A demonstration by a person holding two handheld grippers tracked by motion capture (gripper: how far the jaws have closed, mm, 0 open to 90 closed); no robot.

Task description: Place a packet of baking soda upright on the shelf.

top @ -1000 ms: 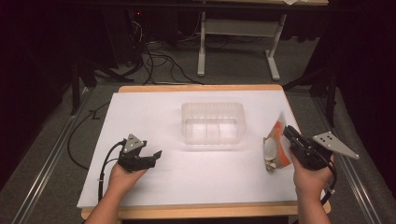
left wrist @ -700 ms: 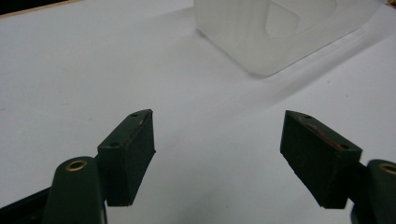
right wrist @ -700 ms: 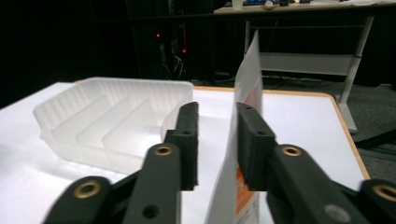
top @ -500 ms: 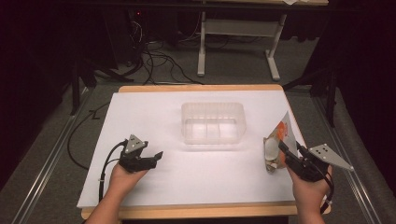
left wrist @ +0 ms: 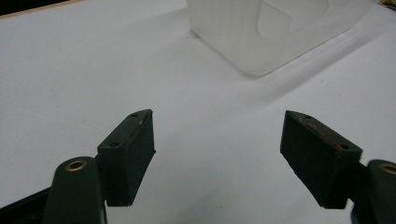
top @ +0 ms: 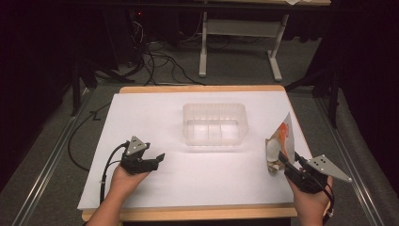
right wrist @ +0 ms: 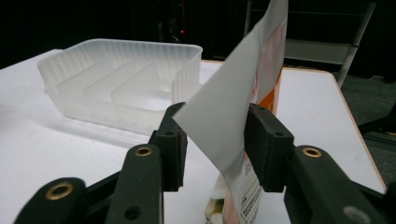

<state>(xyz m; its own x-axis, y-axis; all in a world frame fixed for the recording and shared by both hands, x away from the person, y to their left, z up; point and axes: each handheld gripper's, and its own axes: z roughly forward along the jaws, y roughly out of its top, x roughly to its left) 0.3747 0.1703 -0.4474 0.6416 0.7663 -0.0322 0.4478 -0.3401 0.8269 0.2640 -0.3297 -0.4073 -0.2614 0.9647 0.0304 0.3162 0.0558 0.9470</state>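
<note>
A white and orange snack pouch (top: 278, 146) stands upright on the white table top (top: 155, 117) near its right edge. My right gripper (top: 282, 160) reaches it from the near side. In the right gripper view the pouch's folded top (right wrist: 233, 107) sits between the two pads, which stand apart on either side of it without squeezing. These jaws (right wrist: 215, 126) have just been closing a little around it. My left gripper (top: 157, 159) rests low on the near left of the table, open with nothing between its fingers (left wrist: 217, 135).
A clear plastic tray (top: 214, 107) with three compartments sits mid-table, beyond and between both grippers; its corner (left wrist: 243, 42) is ahead of the left jaws and its rim (right wrist: 116, 44) lies left of the pouch. The table's right edge runs close to the pouch.
The right hand has come down and toward the near edge with the pouch, which now stands on the table. Its jaws are wider than a second ago. The left hand stayed still.
</note>
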